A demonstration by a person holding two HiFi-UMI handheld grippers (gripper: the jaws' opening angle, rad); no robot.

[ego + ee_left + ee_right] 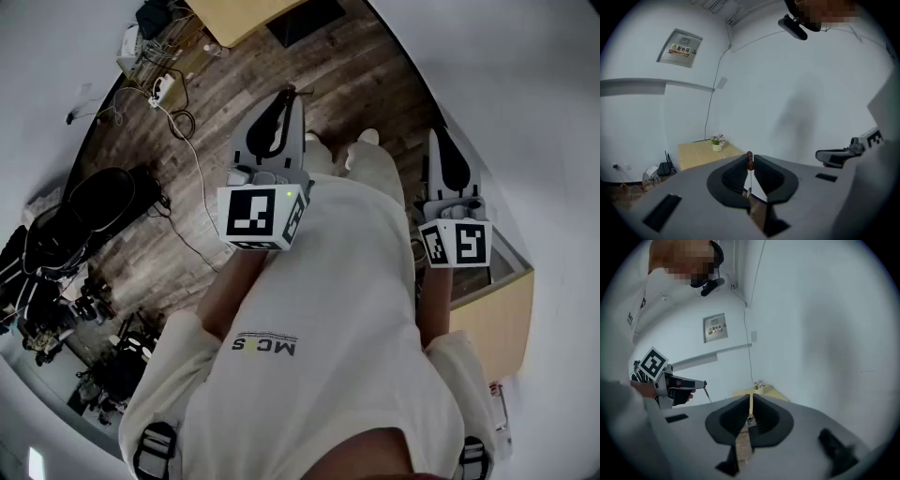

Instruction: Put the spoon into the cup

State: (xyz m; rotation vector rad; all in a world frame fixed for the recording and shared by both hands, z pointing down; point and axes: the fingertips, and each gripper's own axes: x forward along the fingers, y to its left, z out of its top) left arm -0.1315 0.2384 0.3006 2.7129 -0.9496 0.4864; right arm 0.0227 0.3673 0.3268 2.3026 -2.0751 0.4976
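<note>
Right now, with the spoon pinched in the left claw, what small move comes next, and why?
Probably carry it toward the wooden table: the left claw is shut on the spoon in mid-air, away from the table, and no cup shows in any view yet.

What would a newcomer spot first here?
Probably the left claw, held out over the wooden floor, pinching a thin spoon by its brown end so the stem hangs below. The right claw is alongside with nothing in it. Farther off, a small flower pot stands on a yellow table against the white wall.
</note>
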